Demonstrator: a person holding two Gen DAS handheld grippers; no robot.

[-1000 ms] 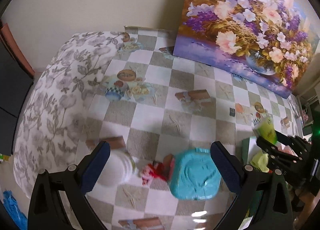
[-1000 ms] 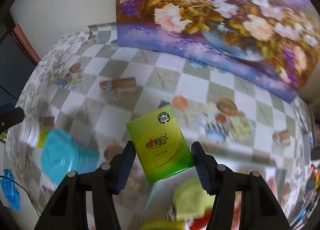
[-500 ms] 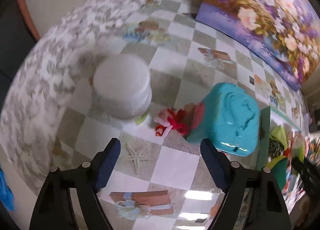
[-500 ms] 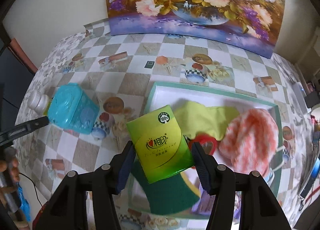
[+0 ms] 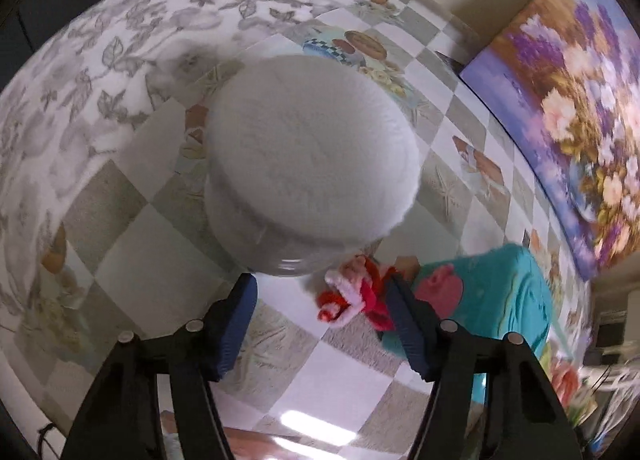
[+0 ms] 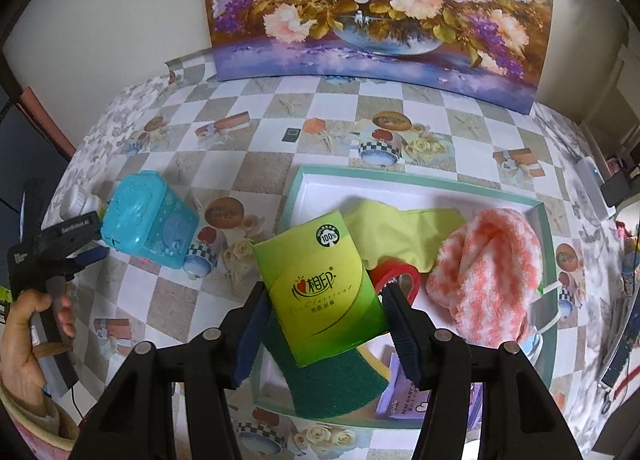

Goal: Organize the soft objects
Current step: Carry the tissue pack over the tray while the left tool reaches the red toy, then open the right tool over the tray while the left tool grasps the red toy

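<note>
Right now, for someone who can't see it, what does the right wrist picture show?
The right gripper holds a green tissue pack in its jaws above a teal-rimmed tray containing a pink-and-white fluffy cloth, yellow cloth and green sponge. A blue plastic box sits left.

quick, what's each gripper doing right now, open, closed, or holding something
Left gripper: open, empty, fingers toward the white fluffy round puff.
Right gripper: closed on the green rectangular tissue pack, above the teal-rimmed tray.

My left gripper [image 5: 320, 320] over the white fluffy puff [image 5: 312, 168], jaws apart.
Puff sits just ahead of my fingertips; red-white plush toy [image 5: 356, 296] touches my right finger, teal box [image 5: 500, 300] beside it.
</note>
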